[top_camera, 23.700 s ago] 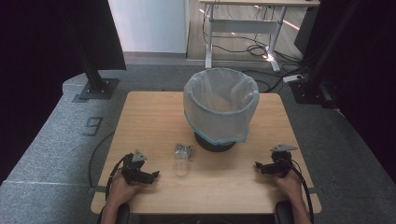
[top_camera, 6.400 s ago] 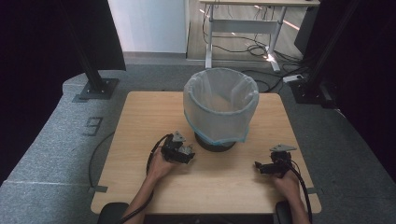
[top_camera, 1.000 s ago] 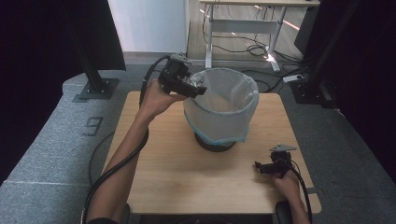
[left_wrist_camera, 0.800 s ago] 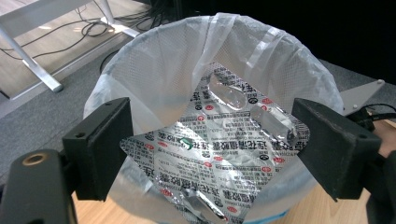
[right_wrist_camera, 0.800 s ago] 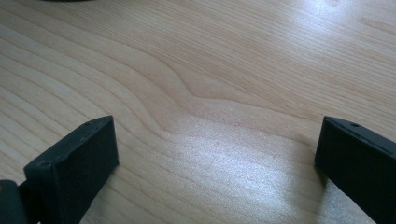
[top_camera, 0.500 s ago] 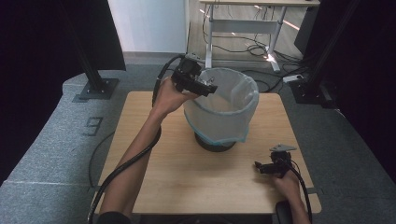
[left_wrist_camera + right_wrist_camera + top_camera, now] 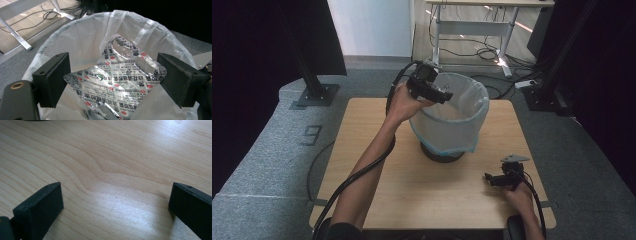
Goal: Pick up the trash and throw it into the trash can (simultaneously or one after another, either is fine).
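A silver blister pack (image 7: 117,82) with red and black print lies loose inside the bin, seen between my left gripper's jaws but touching neither. My left gripper (image 7: 446,95) is held over the near-left rim of the mesh bin (image 7: 447,125), pointing into it. Its jaws stand wide open (image 7: 112,77). The bin has a clear plastic liner (image 7: 85,37) folded over its rim. My right gripper (image 7: 488,177) rests low at the front right of the wooden table (image 7: 362,130). It is open, with bare wood between its jaws (image 7: 115,205).
The bin stands on a dark base (image 7: 442,152) at the middle of the table. A cable (image 7: 357,172) trails from the left gripper along the forearm. Black stands (image 7: 314,90) and a desk frame (image 7: 472,25) stand on the floor beyond.
The left gripper took the blister pack off the table, carried it up to the bin and has now moved right over the rim with its jaws open. The right gripper has stayed put.
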Available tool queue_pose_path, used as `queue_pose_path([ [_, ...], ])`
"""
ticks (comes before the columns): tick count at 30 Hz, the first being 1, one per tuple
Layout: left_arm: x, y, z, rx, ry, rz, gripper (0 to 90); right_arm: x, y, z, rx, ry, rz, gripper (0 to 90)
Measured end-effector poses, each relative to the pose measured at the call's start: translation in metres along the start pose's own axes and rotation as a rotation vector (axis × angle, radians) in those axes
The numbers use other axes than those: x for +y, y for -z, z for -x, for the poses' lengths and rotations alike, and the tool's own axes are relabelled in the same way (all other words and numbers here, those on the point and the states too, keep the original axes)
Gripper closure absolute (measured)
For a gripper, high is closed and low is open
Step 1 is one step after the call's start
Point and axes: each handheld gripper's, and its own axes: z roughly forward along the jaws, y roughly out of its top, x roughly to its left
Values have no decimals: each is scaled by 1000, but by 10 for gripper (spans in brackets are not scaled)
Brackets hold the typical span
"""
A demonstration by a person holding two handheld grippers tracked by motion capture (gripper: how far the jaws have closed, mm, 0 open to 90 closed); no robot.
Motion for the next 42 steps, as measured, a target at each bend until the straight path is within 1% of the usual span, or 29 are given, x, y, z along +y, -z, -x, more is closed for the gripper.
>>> queue_pose_path([
  [9, -3, -17, 2, 21, -16, -50, 135, 0, 0, 0, 2, 1, 0, 0],
  [12, -5, -20, 3, 36, -21, -66, 102, 0, 0, 0, 2, 1, 0, 0],
  [17, -6, -22, 2, 34, -11, -62, 52, 0, 0, 0, 2, 2, 0, 0],
  [19, -7, -22, 2, 29, -14, -65, 14, 0, 0, 0, 2, 2, 0, 0],
  [20, -7, -22, 2, 28, -16, -65, 0, 0, 0, 0, 2, 2, 0, 0],
  [22, -7, -21, 1, 33, -19, -66, 0, 0, 0, 0, 2, 2, 0, 0],
  [26, -7, -18, 1, 25, -18, -53, 0, 0, 0, 0, 2, 2, 0, 0],
  [31, -8, -14, 1, 25, -25, -49, 0, 0, 0, 0, 2, 2, 0, 0],
  [38, -10, -6, 2, 28, -35, -38, 0, 0, 0, 0, 2, 1, 0, 0],
  [42, -12, 0, 0, 29, -31, -24, 0, 0, 0, 0, 2, 1, 0, 0],
])
